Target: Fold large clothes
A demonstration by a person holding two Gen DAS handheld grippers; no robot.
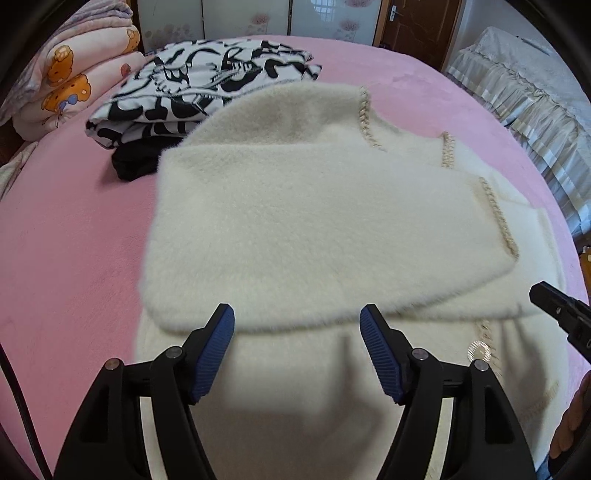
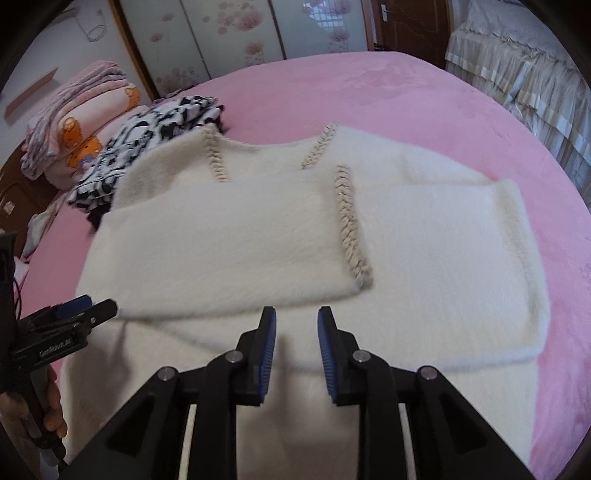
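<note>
A fluffy cream sweater [image 1: 325, 229] with braided beige trim lies spread on the pink bed [image 1: 66, 240], both sleeves folded across its body. In the right wrist view the same sweater [image 2: 295, 236] shows the trim [image 2: 351, 229] down its middle. My left gripper [image 1: 297, 317] hovers open just above the near edge of the folded sleeve, nothing between its blue pads. My right gripper [image 2: 297, 319] is open by a narrow gap over the sweater's lower part, holding nothing. The left gripper [image 2: 88, 308] also appears at the left edge of the right wrist view, carried by a hand [image 2: 44, 410].
A folded black-and-white patterned garment [image 1: 207, 85] and a black item [image 1: 136, 162] lie at the far left of the bed, beside a stack of bear-print quilts [image 1: 74, 81]. A second bed with a frilled cover [image 1: 524, 99] stands right. Wardrobe doors [image 2: 229, 33] are behind.
</note>
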